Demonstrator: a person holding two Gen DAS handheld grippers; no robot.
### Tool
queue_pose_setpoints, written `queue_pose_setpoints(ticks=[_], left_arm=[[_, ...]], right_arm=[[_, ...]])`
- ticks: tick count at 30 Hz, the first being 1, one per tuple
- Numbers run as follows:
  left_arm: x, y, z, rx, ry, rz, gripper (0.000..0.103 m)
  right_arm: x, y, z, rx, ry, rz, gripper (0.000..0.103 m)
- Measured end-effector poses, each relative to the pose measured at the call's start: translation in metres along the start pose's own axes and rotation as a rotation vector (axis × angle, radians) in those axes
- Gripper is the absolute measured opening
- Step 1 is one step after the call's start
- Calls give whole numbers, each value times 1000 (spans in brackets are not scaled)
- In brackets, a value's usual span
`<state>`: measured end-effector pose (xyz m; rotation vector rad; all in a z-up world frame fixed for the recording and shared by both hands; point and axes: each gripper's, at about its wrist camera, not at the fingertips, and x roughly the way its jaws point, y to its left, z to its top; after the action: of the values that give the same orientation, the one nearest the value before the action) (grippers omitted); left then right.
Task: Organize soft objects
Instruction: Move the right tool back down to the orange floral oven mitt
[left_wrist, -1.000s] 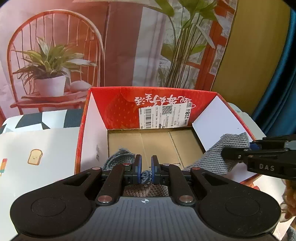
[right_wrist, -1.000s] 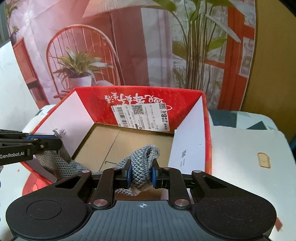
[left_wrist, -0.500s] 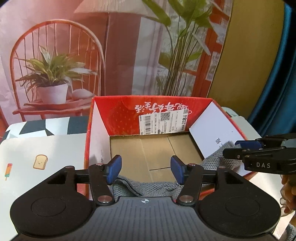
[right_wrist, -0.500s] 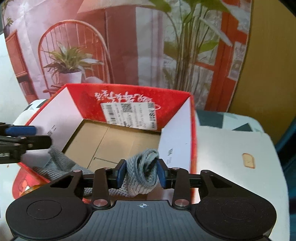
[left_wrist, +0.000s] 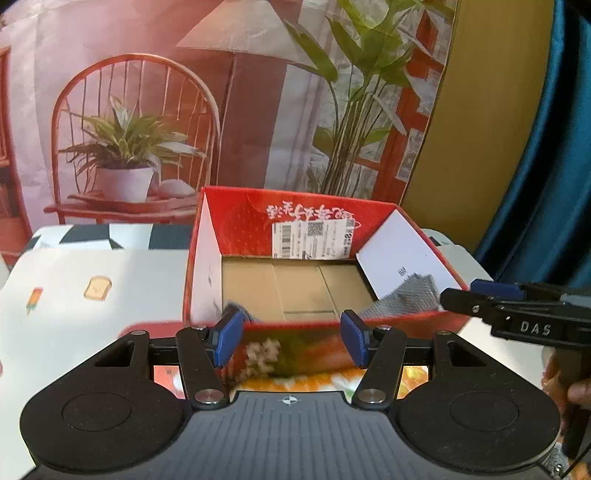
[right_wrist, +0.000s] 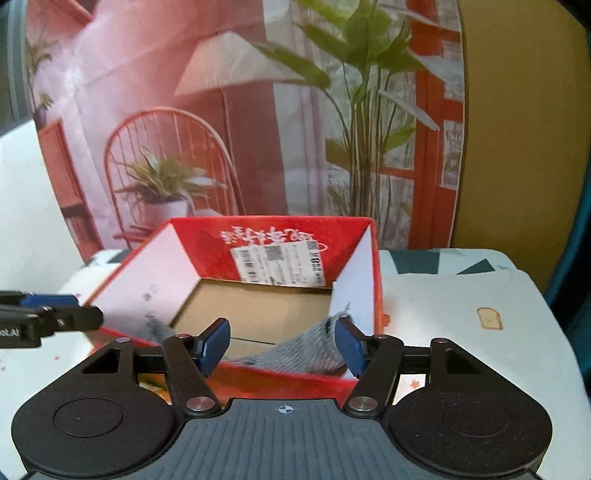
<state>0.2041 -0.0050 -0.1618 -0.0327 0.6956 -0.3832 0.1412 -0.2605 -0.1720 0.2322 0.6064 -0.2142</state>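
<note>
A red cardboard box (left_wrist: 240, 221) stands open on the table, its brown floor mostly bare. A grey knitted cloth (left_wrist: 406, 297) lies inside along the near wall, one end up against the right flap. My left gripper (left_wrist: 291, 341) is open in front of the box's near wall, with nothing between its pads. In the right wrist view the box (right_wrist: 207, 240) shows the cloth (right_wrist: 306, 350) draped at its near right corner. The right gripper (right_wrist: 280, 343) is opening there, and the cloth lies loose beside its right pad (right_wrist: 349, 345). Each gripper shows in the other's view: right gripper (left_wrist: 461, 293), left gripper (right_wrist: 86, 309).
The box rests on a white tablecloth (left_wrist: 92, 266) printed with toast and ice lollies. Behind it hangs a backdrop (left_wrist: 147, 110) picturing a chair and plants. A blue curtain (left_wrist: 546, 184) is at the right. A person's hand (left_wrist: 576, 391) holds the right gripper.
Both grippers were shut on the grey cloth over the box. They have opened, let it drop inside, and drawn back and up from the near wall.
</note>
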Motion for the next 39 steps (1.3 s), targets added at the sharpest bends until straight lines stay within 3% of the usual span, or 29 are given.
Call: queue_pose_setpoints(ticks=[7, 20, 22, 34, 39], left_arm=[[-7, -10, -27, -23, 30, -16, 61], [4, -10, -75, -102, 141, -55, 57], [7, -9, -79, -106, 157, -50, 57], [16, -8, -90, -120, 194, -42, 56], [17, 4, -86, -188, 196, -37, 57]], right_arm=[[-14, 13, -28, 8, 5, 32, 58], [-7, 23, -81, 28, 139, 87, 53], [-3, 22, -89, 39, 162, 89, 49], [7, 16, -103, 47, 201, 98, 48], [8, 15, -103, 46, 205, 104, 47]])
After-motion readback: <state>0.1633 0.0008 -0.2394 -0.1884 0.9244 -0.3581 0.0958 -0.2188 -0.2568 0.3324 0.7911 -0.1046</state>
